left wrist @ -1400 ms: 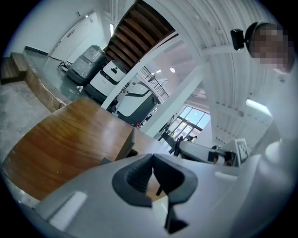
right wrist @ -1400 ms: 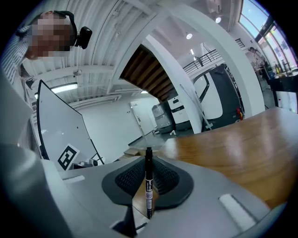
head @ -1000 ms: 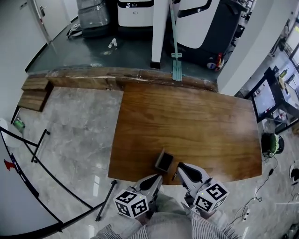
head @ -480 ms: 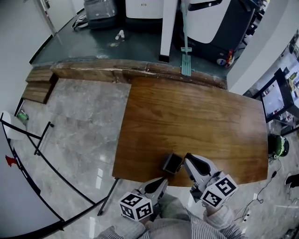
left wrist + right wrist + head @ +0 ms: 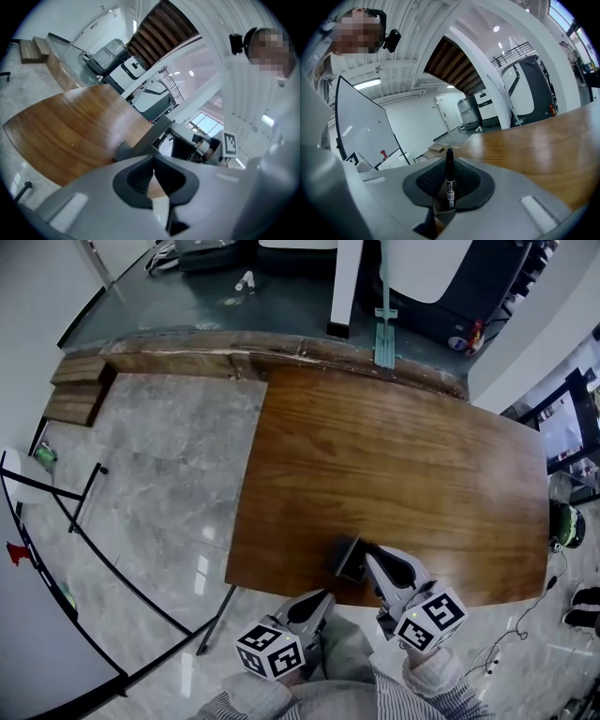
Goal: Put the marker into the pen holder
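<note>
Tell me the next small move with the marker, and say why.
Probably ease the right tool over the pen holder: the marker is clamped in its jaws, and the holder stands right at its tips near the front edge of the table.
</note>
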`<state>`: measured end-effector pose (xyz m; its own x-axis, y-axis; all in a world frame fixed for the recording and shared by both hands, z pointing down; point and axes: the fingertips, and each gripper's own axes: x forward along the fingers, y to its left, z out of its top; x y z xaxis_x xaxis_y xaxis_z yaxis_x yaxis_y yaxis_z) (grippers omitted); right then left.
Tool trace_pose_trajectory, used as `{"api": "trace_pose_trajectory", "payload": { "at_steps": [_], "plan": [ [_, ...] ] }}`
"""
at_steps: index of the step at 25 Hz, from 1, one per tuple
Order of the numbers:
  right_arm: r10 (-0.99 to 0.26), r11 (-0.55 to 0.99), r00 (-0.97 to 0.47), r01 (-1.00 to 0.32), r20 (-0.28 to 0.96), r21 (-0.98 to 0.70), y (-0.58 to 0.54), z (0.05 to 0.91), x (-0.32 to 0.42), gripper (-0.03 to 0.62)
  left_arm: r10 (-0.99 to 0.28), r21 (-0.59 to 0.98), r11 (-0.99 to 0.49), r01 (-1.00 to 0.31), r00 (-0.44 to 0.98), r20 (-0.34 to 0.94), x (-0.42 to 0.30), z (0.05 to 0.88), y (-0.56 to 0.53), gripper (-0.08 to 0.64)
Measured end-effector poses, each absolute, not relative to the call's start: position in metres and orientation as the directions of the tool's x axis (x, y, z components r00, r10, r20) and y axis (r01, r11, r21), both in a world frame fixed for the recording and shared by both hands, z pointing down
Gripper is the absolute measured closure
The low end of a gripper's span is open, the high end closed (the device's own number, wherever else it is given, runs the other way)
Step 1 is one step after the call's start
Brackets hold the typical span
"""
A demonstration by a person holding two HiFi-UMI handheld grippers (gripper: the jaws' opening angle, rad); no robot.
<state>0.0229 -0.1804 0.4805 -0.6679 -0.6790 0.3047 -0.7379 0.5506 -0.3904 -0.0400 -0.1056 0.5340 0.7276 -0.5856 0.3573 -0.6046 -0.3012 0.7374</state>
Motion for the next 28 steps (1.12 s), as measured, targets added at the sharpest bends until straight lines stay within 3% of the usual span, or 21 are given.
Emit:
{"api": "trace_pose_trajectory", "payload": {
  "at_steps": [11, 25, 28],
  "plan": [
    [-0.639, 0.556, -0.655, -0.756, 0.403, -0.346, -0.177, 0.517, 0.016, 0.549, -0.563, 0.751, -0.283, -0.596, 0.737, 0.373, -0.038, 0.547, -0.102, 0.552],
    [-0.608, 0.538, -0.676, -0.736, 0.416, -0.41, -0.18, 0.523, 0.008, 0.545, -0.583, 0.76, -0.268, -0.593, 0.727, 0.362, -0.04, 0.541, -0.107, 0.552],
    [-0.593, 0.536, -0.684, -0.729, 0.424, -0.426, -0.179, 0.523, 0.005, 0.515, -0.591, 0.76, -0.269, -0.592, 0.724, 0.355, -0.04, 0.536, -0.108, 0.552]
  ]
}}
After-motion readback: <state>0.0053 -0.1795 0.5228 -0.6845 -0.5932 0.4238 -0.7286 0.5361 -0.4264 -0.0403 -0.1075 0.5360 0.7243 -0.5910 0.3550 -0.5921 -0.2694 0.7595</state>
